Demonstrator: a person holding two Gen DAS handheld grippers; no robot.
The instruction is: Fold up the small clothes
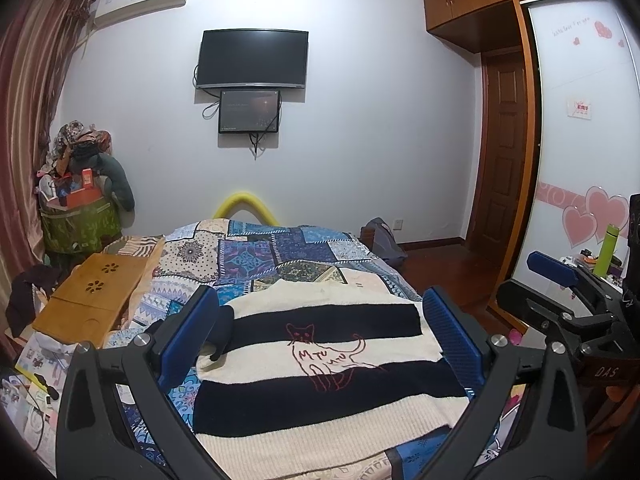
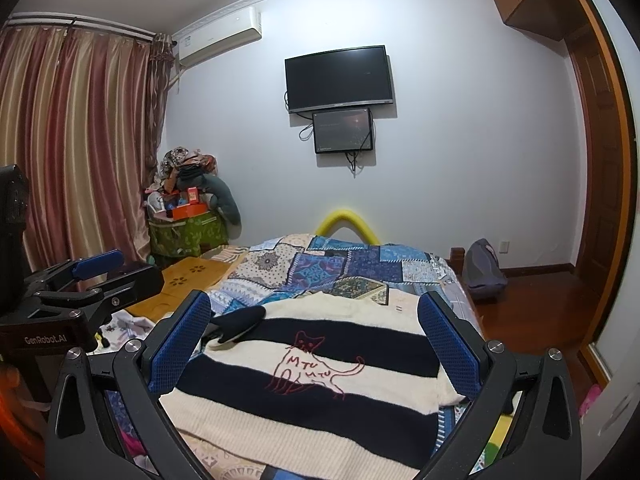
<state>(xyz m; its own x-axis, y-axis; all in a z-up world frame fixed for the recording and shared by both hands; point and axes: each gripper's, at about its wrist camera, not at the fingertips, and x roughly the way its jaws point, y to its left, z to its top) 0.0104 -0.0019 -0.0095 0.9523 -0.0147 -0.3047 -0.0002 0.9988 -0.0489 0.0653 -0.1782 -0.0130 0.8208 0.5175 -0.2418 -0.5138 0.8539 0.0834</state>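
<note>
A small cream and navy striped knit sweater (image 1: 320, 368) with a red outline cat lies flat on the patchwork bedspread (image 1: 256, 256). It also shows in the right wrist view (image 2: 320, 380). A navy sleeve end (image 1: 222, 332) is folded onto its left side. My left gripper (image 1: 320, 328) is open and empty, held above the sweater with a blue pad on each side. My right gripper (image 2: 316, 332) is open and empty, also above the sweater. Each gripper shows in the other's view, the right one (image 1: 560, 292) and the left one (image 2: 92, 280).
A wooden lap tray (image 1: 92, 296) lies on the bed's left side. A heaped green basket (image 1: 80, 220) stands in the far left corner by the curtains (image 2: 80, 140). A wardrobe (image 1: 580, 140) and a bottle (image 1: 606, 250) are at the right. A bag (image 2: 482, 266) sits on the wooden floor.
</note>
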